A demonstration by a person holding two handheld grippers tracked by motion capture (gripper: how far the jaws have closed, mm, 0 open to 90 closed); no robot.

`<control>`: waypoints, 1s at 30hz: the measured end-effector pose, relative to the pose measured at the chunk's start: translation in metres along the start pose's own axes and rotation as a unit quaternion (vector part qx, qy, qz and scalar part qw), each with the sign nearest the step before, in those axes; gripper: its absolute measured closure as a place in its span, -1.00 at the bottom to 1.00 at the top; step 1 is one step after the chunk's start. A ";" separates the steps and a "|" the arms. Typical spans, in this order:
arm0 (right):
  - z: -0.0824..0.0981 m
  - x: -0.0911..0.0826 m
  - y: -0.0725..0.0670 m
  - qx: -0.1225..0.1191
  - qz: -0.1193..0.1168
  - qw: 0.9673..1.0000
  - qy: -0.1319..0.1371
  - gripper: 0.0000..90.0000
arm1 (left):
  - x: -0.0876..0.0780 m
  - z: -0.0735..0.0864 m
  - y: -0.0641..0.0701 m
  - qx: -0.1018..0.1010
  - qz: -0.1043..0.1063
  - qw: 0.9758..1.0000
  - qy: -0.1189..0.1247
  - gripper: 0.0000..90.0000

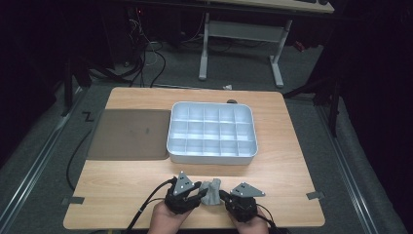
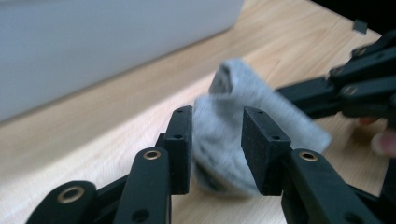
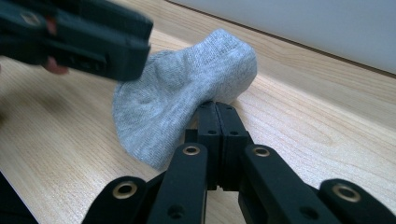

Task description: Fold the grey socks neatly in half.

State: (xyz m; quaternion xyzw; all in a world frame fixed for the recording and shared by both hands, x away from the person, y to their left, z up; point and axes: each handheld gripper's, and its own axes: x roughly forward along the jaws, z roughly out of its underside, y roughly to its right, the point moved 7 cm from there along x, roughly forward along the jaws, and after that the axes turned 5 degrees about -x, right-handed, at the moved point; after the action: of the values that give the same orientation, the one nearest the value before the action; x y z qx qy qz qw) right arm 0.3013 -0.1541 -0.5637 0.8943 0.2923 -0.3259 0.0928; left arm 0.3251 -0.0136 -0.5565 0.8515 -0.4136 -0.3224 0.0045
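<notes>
Left gripper [image 2: 217, 149]: jaws parted, sock [image 2: 233, 135] between, pads clear of it. Right gripper [image 3: 217, 114]: clamped on sock edge; pinch point hidden

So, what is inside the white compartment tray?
The compartments of the white compartment tray that face the high view look empty. The near wall hides the bottoms of the front row, so small things there could not be seen.

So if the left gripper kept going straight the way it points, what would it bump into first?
Most likely the soft grey sock. It sits right ahead, between the left gripper's open jaws. Beyond it is the right gripper, though how far back is hard to tell.
</notes>
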 end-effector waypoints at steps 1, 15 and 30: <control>0.000 0.000 0.000 0.000 0.000 1.000 0.000 1.00 | 0.000 0.002 -0.002 -0.010 0.003 1.000 -0.005 0.43; -0.001 -0.002 -0.001 -0.002 -0.002 1.000 0.004 1.00 | 0.000 0.010 -0.001 -0.014 0.007 1.000 -0.013 0.70; -0.004 -0.007 -0.003 -0.005 -0.003 1.000 0.014 1.00 | 0.009 0.016 0.021 0.009 0.028 0.999 -0.026 0.69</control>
State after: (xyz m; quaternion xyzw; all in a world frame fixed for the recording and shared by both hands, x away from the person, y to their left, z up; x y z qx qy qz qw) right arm 0.2977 -0.1530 -0.5562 0.8973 0.2982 -0.3123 0.0917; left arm 0.3056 -0.0291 -0.5684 0.8307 -0.4405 -0.3405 -0.0053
